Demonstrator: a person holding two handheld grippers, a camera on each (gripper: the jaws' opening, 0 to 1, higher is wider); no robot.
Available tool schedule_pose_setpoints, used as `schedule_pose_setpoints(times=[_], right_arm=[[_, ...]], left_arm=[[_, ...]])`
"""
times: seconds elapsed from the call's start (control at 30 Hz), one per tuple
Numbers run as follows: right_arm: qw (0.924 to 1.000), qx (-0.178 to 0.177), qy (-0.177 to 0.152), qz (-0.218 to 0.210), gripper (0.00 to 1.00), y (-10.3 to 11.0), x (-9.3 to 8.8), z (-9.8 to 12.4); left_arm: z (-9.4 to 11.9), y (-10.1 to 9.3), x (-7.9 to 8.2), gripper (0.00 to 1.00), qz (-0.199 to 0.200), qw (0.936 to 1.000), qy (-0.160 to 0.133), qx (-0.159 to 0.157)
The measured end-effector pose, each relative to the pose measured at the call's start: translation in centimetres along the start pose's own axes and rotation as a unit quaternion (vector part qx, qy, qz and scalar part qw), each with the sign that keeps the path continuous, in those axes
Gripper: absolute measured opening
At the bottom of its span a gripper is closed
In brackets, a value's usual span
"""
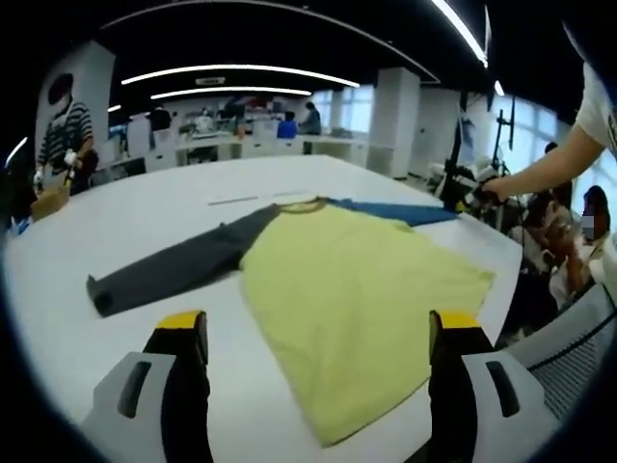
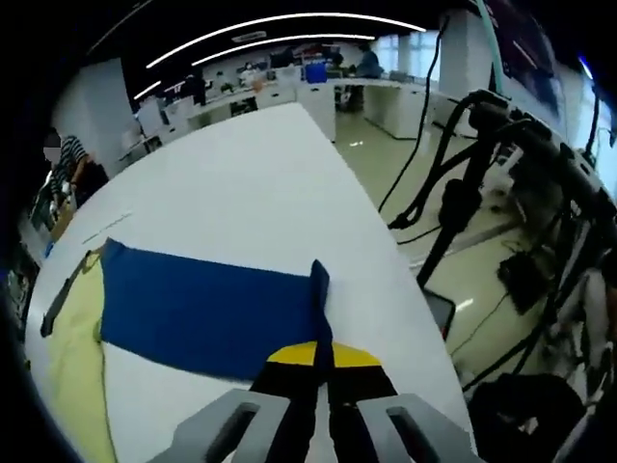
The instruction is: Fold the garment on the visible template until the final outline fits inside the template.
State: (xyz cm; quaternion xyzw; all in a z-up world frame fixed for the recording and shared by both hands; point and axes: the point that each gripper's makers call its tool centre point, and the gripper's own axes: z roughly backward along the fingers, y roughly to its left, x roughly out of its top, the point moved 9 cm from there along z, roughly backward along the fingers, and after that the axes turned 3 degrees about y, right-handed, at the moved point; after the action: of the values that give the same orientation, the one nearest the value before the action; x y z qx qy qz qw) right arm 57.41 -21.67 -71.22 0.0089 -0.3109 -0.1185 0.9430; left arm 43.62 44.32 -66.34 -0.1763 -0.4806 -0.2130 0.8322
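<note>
The garment (image 1: pixel 357 289) — a long-sleeved shirt with a yellow body — lies flat on the white table (image 1: pixel 145 207), its hem reaching the near edge and its collar pointing toward the table's middle. The grey sleeve (image 1: pixel 174 265) is stretched straight out across the table surface. The blue sleeve (image 2: pixel 202 309) runs out toward the table's side edge.

In the left gripper view, the left gripper (image 1: pixel 318 333) hangs above the near edge over the yellow body, jaws wide apart, with nothing between them. At the far end of the blue sleeve in that view, the right gripper (image 1: pixel 469 198) is seen, with a person's arm (image 1: pixel 559 159) behind it.

In the right gripper view, the right gripper (image 2: pixel 321 352) has its jaws pressed together on the blue sleeve's cuff (image 2: pixel 319 289), which stands up in a ridge off the table — close to the side edge.

No template outline can be made out on the table.
</note>
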Motion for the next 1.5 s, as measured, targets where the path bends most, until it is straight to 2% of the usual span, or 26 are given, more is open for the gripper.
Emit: schedule_pose_setpoints(times=[0.1,0.17,0.27,0.5,0.9,0.97,1.07,1.2,1.37,1.47,1.5], right_arm=[[0.9999,-0.006,0.006,0.014,0.00,-0.7,-0.1,-0.3],[0.9998,0.004,0.004,0.020,0.00,-0.8,-0.2,-0.4],[0.9996,0.017,0.005,0.022,0.08,-0.7,-0.3,-0.4],[0.9984,0.004,0.008,0.055,0.18,-0.9,-0.4,-0.9],[0.9964,0.009,0.008,0.084,0.15,0.3,-0.2,-1.3],[0.9966,0.010,0.008,0.082,0.12,0.7,-0.2,-1.1],[0.9948,0.022,0.014,0.098,0.00,1.1,-0.1,-1.2],[0.9947,0.019,0.020,0.099,0.00,1.2,0.1,-1.3],[0.9980,0.027,0.038,0.044,0.00,0.8,-0.1,-0.8],[0.9978,0.026,0.046,0.039,0.00,0.6,-0.2,-0.7],[0.9970,0.026,0.053,0.050,0.00,0.6,-0.2,-0.5]], left_arm=[[0.0,0.0,0.0,0.92,-0.002,1.0000,0.001,-0.001],[0.0,0.1,0.0,0.92,-0.003,1.0000,0.001,-0.001],[-0.1,0.0,0.1,0.91,-0.003,1.0000,0.004,-0.003],[-0.3,-0.2,0.2,0.90,-0.007,0.9999,0.007,-0.006],[0.1,0.0,0.5,0.90,-0.013,0.9999,0.011,0.002],[0.2,0.0,0.5,0.90,-0.013,0.9998,0.011,0.005],[0.2,-0.2,0.5,0.90,-0.015,0.9998,0.015,0.006],[0.3,-0.4,0.6,0.91,-0.019,0.9997,0.013,0.005],[0.5,-0.3,0.5,0.92,-0.022,0.9996,0.015,0.007],[0.5,-0.2,0.4,0.92,-0.021,0.9996,0.015,0.009],[0.6,-0.2,0.3,0.93,-0.021,0.9996,0.014,0.009]])
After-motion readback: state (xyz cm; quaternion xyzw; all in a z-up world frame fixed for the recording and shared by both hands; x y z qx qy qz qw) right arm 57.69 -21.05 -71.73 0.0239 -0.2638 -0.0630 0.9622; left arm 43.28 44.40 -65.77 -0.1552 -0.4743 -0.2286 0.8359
